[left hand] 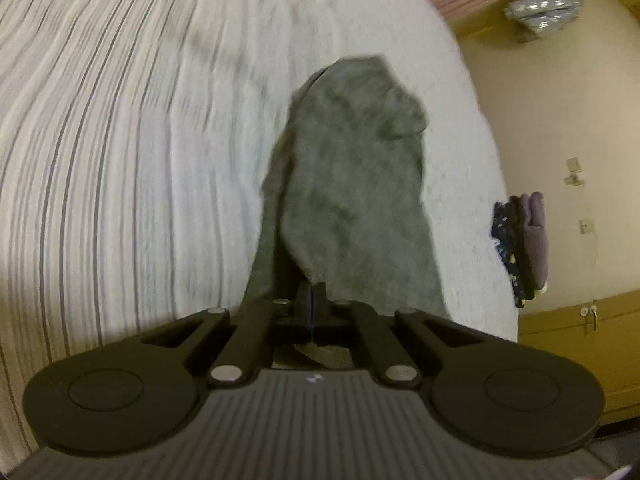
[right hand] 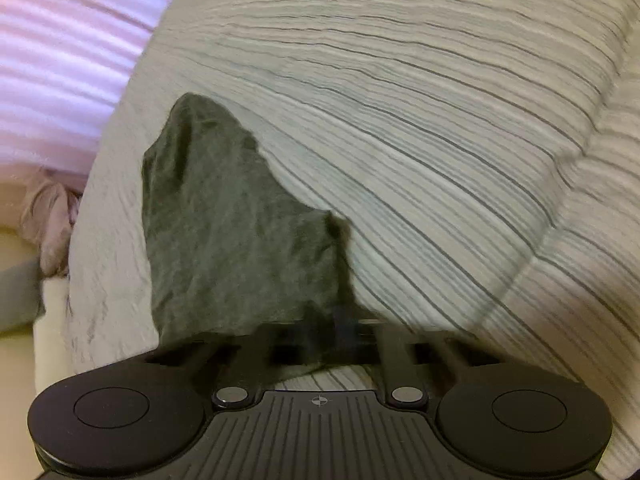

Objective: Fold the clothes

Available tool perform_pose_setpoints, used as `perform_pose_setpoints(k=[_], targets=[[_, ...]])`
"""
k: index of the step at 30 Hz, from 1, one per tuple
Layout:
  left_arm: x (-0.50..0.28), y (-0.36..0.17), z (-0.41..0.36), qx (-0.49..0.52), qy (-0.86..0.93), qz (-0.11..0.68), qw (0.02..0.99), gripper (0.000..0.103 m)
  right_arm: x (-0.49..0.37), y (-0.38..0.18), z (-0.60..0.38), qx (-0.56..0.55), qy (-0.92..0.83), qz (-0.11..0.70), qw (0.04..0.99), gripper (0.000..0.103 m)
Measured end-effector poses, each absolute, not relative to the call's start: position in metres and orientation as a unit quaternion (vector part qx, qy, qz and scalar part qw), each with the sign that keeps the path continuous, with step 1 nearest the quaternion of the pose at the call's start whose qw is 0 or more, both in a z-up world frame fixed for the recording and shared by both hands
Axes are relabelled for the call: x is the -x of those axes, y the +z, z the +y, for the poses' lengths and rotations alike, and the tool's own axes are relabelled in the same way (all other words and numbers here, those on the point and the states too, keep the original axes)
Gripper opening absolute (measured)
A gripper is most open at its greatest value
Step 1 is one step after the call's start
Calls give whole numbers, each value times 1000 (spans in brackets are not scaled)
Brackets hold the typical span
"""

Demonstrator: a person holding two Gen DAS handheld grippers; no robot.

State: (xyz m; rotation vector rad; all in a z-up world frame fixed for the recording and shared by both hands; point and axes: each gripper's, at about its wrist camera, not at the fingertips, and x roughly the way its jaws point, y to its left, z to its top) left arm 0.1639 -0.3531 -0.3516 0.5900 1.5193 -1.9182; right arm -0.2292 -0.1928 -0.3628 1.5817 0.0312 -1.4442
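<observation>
Both the left gripper (left hand: 311,294) and right gripper (right hand: 340,322) pinch the grey cloth (left hand: 352,184) above the striped bed (left hand: 120,140).

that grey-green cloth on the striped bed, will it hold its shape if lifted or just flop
The grey-green cloth will likely flop: it hangs in soft creases from the left tongs. It seems light, since pinches at its edge carry it. Its matte, fuzzy look suggests it won't slip easily from the right tongs.

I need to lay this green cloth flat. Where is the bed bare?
The striped bedspread is bare left of the green cloth. The far right edge is crowded by folded clothes.
</observation>
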Motion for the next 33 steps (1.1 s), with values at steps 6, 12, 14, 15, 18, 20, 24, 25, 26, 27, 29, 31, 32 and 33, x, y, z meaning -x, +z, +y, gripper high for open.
perform_pose_setpoints(k=[6,12,14,15,18,20,24,25,26,27,29,31,32,33], targets=[[-174,-335,-362,-222,-740,547,322,0,229,-349,-194,-650,-570,-39,500,6],[-163,-371,-354,-283,-721,543,323,0,221,-375,-196,-669,-580,2,464,6],[-165,-375,-350,-277,-716,557,318,0,220,-374,-194,-660,-590,12,465,7],[-167,-377,-348,-274,-712,564,315,2,219,-372,-194,-651,-596,23,470,7],[-170,-374,-345,-279,-709,562,320,17,218,-368,-200,-637,-599,59,482,10],[-175,-372,-344,-271,-707,567,323,27,220,-368,-202,-641,-595,55,482,47],[-187,-375,-348,-236,-696,593,329,38,217,-362,-196,-623,-607,38,492,77],[-186,-378,-349,-232,-696,596,327,38,217,-365,-196,-626,-605,36,491,77],[-182,-383,-350,-230,-694,601,322,38,217,-371,-196,-634,-597,27,492,77],[-178,-389,-351,-228,-693,606,316,36,218,-378,-196,-641,-586,13,495,74],[-170,-396,-351,-225,-693,616,299,29,218,-392,-198,-658,-566,-8,496,51],[-161,-401,-349,-236,-694,616,288,6,217,-406,-202,-675,-550,-16,492,34],[-160,-401,-348,-234,-694,617,289,6,218,-410,-204,-680,-545,-19,490,17],[-160,-401,-346,-231,-693,617,291,5,220,-410,-205,-683,-542,-22,490,14]])
